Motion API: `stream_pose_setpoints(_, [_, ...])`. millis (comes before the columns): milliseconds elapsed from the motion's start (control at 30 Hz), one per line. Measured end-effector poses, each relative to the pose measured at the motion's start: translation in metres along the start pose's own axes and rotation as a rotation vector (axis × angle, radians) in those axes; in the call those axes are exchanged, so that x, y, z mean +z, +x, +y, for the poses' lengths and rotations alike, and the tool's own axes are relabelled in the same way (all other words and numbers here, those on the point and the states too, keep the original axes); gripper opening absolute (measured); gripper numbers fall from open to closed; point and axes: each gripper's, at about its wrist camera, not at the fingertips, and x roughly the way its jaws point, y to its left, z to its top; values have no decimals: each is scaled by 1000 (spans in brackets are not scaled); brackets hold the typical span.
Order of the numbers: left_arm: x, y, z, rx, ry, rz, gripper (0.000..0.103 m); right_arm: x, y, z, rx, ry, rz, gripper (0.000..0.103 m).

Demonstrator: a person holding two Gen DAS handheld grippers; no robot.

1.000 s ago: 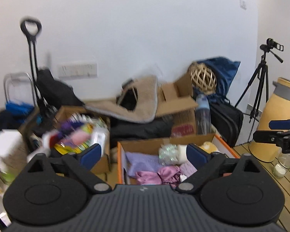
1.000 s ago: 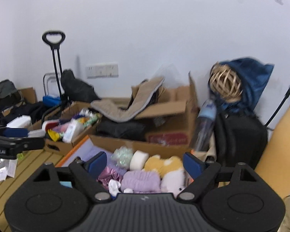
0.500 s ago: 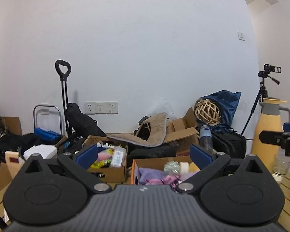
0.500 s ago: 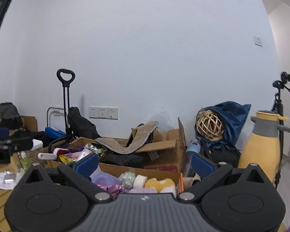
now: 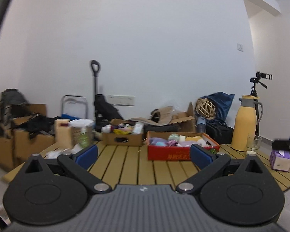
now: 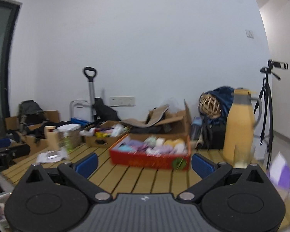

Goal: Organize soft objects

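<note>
The red box [image 5: 180, 150] of soft toys [image 6: 160, 145] sits mid-frame on the slatted table [image 5: 125, 166] — beyond both grippers, touching neither. The left gripper [image 5: 144, 155] and right gripper [image 6: 145, 163] stand wide apart, empty. The right view is blurred — individual toys are hard to tell.

We see a softly lit room with no strong shadows. The right view is blurry. Edges bend and go dark at ten o'clock.

White wall [image 5: 145, 48] (slatted table [image 5: 125, 166])
</note>
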Motion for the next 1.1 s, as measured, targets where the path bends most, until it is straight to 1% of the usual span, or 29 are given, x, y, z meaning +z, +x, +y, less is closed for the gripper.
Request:
stream_pose_setpoints(100, [-13,-49,8,7,3,-11,103,-34,-47,27,19,-34,12,103])
stream_pose_setpoints(167, [-23,-77,10,14,2,-7,103,-52,-74,41,52,-32,26,103])
stream_pose_setpoints(200, [-28,-91,9,10,3,0,103,-59,-87,48,70,-32,32,103])
stream_pose_setpoints(267, [-39,-115,7,-16,7,1,103,-75,-112,59,77,-25,33,103])
stream_pose_setpoints(300, [-44,-124,5,-32,15,4,103,-82,-123,64,83,-25,39,103])
stream_pose_setpoints(400, [-56,-146,-2,-38,21,26,103,-104,-151,75,118,-41,72,103])
stream_pose_setpoints(467, [-63,-161,-6,-48,34,22,103,-114,-169,79,109,-34,84,103])
stream_pose_setpoints(567, [-70,-180,-14,-36,68,-3,103,-123,-194,79,106,22,58,103])
stream_pose_setpoints(600, [-73,-186,-15,-37,71,-9,103,-125,-200,78,93,30,45,103])
stream_pose_setpoints(667, [-77,-193,-15,-51,69,-1,103,-126,-208,78,55,19,37,103])
stream_pose_setpoints(767, [-86,-207,-14,-49,42,24,103,-130,-218,82,17,-14,37,103])
stream_pose_setpoints(900, [-93,-228,-11,-49,25,9,103,-136,-232,89,23,-27,40,103])
stream_pose_setpoints(1033, [-92,-243,-5,-43,13,-6,103,-138,-245,96,-5,-30,36,103])
stream_pose_setpoints(1100, [-92,-248,-5,-38,17,-14,103,-138,-248,99,1,-35,38,103])
